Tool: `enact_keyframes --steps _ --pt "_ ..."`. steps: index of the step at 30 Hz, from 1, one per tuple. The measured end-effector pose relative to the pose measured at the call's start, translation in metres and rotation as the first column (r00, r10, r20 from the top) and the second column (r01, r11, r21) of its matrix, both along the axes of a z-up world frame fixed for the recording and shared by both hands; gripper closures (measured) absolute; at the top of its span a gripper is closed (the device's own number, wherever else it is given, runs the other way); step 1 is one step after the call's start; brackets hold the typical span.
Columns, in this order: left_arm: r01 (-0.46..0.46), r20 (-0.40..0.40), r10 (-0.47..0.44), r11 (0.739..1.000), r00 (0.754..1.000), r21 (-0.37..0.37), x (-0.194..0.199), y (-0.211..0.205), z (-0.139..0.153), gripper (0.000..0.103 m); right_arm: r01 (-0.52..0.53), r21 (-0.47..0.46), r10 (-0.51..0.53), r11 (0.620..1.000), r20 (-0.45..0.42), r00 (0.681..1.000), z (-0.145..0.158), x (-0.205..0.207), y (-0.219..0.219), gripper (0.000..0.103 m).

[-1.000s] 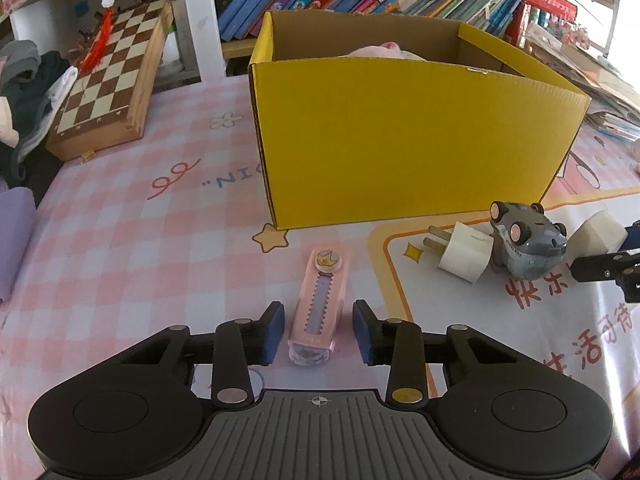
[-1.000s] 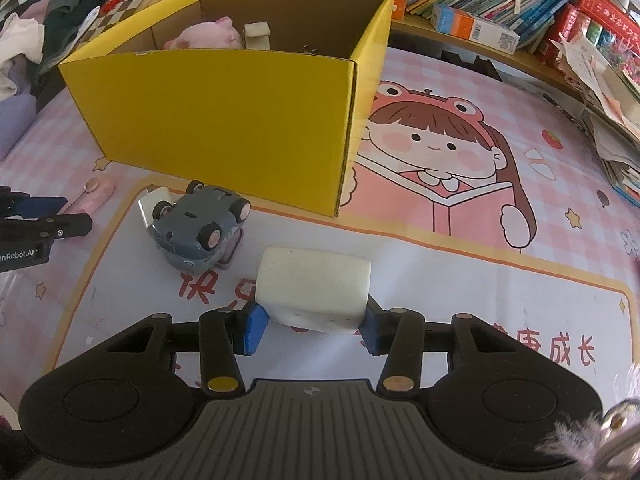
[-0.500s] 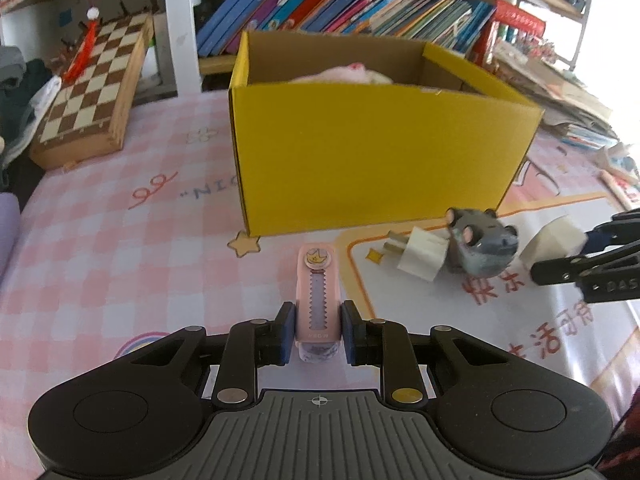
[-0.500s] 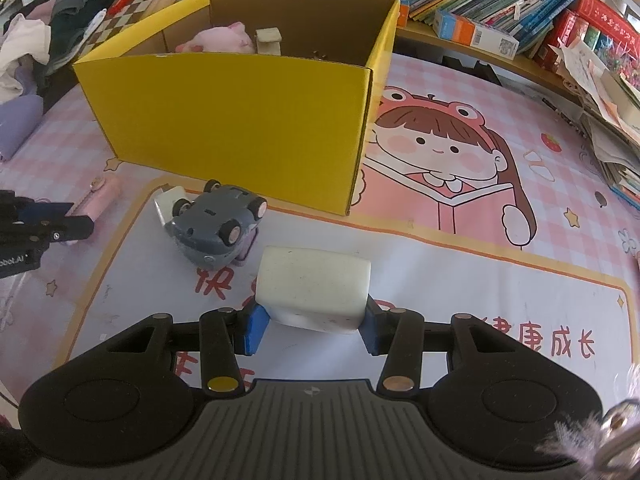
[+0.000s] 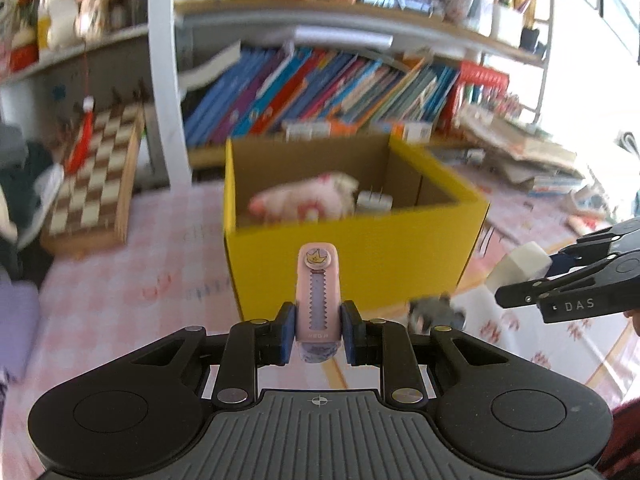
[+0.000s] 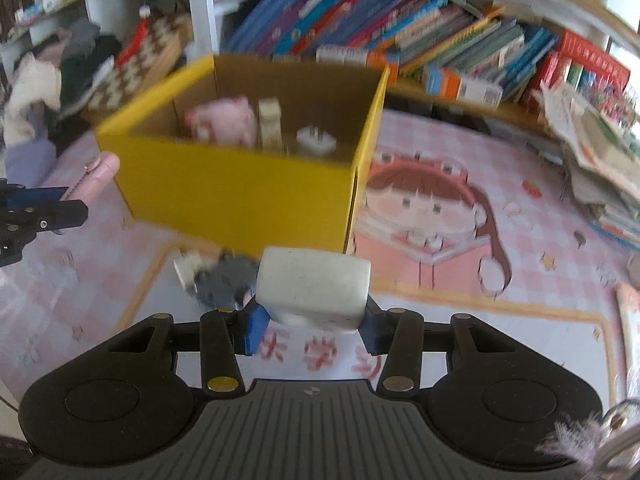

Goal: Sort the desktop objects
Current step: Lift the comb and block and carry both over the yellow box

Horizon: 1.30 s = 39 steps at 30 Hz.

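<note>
Gripped between the blue pads of the left gripper (image 5: 316, 334) is a pink plastic utility knife with a toothed slider and a small crown sticker (image 5: 318, 300); the jaws are closed narrowly on its lower half, and its rounded top stands up past the fingertips, in line with the front wall of the yellow cardboard box (image 5: 360, 252) beyond it. That box is open at the top, and inside it lie a pink plush toy (image 5: 304, 200) and, beside the toy, a white plug adapter with its prongs up (image 5: 374, 201). Low on the pink checked tablecloth (image 5: 120, 300), just in front of the box's right corner, sits a grey toy car (image 5: 436, 312), blurred, with a white plug (image 6: 186, 270) touching its left side in the right wrist view. Further right, the right gripper (image 6: 312, 326) is clamped wide on a white rectangular foam-like block (image 6: 314, 290), which fills the gap between its blue pads and juts forward of them, held off the tablecloth near the box's front right corner. Behind everything runs a shelf of slanted books (image 6: 400, 40).
</note>
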<state>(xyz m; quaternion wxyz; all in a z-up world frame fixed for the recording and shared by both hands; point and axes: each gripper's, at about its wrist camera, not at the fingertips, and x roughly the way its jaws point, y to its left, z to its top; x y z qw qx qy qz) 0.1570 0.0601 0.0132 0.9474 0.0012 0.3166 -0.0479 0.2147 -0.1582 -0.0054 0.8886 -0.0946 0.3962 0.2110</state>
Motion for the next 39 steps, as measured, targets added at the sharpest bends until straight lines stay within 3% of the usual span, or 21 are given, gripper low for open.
enact_keyframes --steps 7,13,19,26,31,39 --pt "0.03 0.118 -0.032 0.999 0.993 0.021 0.014 -0.003 0.035 0.08 -0.035 0.056 0.026 0.998 0.148 0.989 0.048 0.012 0.005 0.06" --pt "0.036 0.152 -0.044 0.998 0.987 0.057 0.039 -0.004 0.044 0.08 -0.068 0.052 0.054 0.996 0.238 0.97 0.069 0.038 0.015 0.06" --pt "0.046 0.134 -0.055 0.996 0.989 0.072 0.06 -0.006 0.038 0.08 -0.142 -0.003 0.14 0.99 0.211 0.967 0.062 0.068 0.031 0.06" --pt "0.083 0.005 -0.084 0.992 0.996 0.095 0.099 -0.008 0.01 0.08 -0.264 -0.118 0.278 0.957 0.136 0.951 0.037 0.11 0.064 0.06" --pt "0.096 -0.064 -0.09 0.989 0.994 0.111 0.117 -0.01 -0.003 0.08 -0.297 -0.167 0.316 0.94 0.101 0.943 0.023 0.138 0.079 0.06" --pt "0.082 -0.118 -0.071 0.993 0.99 0.09 0.133 -0.004 -0.012 0.08 -0.415 -0.252 0.428 0.874 -0.004 0.904 -0.004 0.152 0.096 0.06"
